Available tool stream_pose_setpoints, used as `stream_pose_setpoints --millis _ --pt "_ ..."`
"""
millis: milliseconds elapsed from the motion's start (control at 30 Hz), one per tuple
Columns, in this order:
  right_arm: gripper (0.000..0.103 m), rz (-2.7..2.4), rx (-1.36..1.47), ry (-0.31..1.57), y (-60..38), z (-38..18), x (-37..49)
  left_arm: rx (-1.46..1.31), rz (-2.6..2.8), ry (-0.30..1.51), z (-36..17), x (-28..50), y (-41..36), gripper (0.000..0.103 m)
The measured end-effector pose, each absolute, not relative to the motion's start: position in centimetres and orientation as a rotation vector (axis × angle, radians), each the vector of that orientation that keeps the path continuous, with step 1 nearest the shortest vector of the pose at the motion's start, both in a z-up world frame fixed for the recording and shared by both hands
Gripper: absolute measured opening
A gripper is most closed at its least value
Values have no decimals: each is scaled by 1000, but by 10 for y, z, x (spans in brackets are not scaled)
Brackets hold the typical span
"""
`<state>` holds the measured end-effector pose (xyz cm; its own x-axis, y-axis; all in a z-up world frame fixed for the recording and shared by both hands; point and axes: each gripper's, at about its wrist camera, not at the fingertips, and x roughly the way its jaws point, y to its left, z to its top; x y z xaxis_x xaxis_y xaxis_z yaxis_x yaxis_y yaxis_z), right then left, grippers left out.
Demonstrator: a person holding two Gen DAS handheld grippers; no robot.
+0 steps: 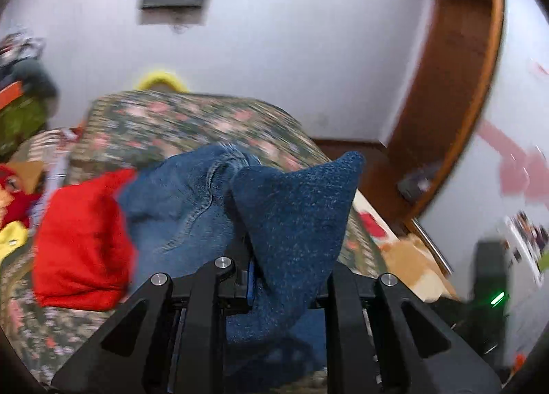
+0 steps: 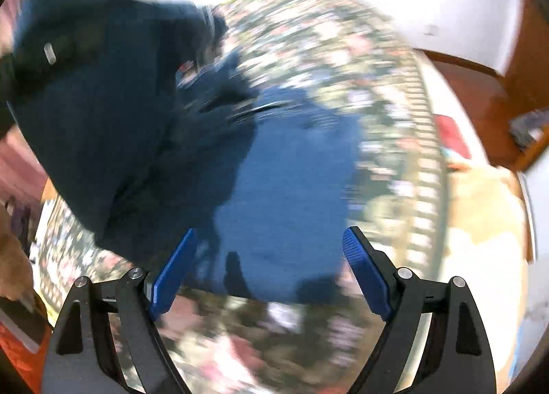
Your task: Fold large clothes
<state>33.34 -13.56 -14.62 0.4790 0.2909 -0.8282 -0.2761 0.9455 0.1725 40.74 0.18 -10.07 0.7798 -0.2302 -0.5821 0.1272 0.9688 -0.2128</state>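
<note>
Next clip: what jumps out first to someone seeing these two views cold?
In the left wrist view, the left tongs are shut on a fuzzy blue garment rising at centre, with blue jeans and a bright red cloth to its left on the floral bedspread. In the blurred right wrist view, the right tongs gape open above blue fabric.

Left gripper (image 1: 274, 270): black angular linkage arms with triangular cut-outs, four round silver pivot screws, a blue pad edge partly visible. Right gripper (image 2: 271, 267): matching black linkage with triangular cut-outs, four silver pivot screws; ribbed blue pads (image 2: 365, 272) on black fingers.
</note>
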Motion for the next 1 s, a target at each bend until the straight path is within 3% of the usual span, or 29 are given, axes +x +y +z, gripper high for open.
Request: stream_pose_setpoints --millis 233,333,400,600,1000 --pt "85 168 -13 980 -198 -144 315 57 -384 914 -183 409 -102 15" --pt "85 159 -17 1005 -212 -151 308 173 -370 938 -203 399 -117 17" --pt "85 160 -17 1016 -214 -155 306 201 -366 935 -199 395 -118 20" --pt "85 179 20 1006 -221 -145 294 173 -411 997 -180 381 -111 46" --pt "85 255 -11 936 -180 -121 296 157 -199 847 -126 347 -33 60"
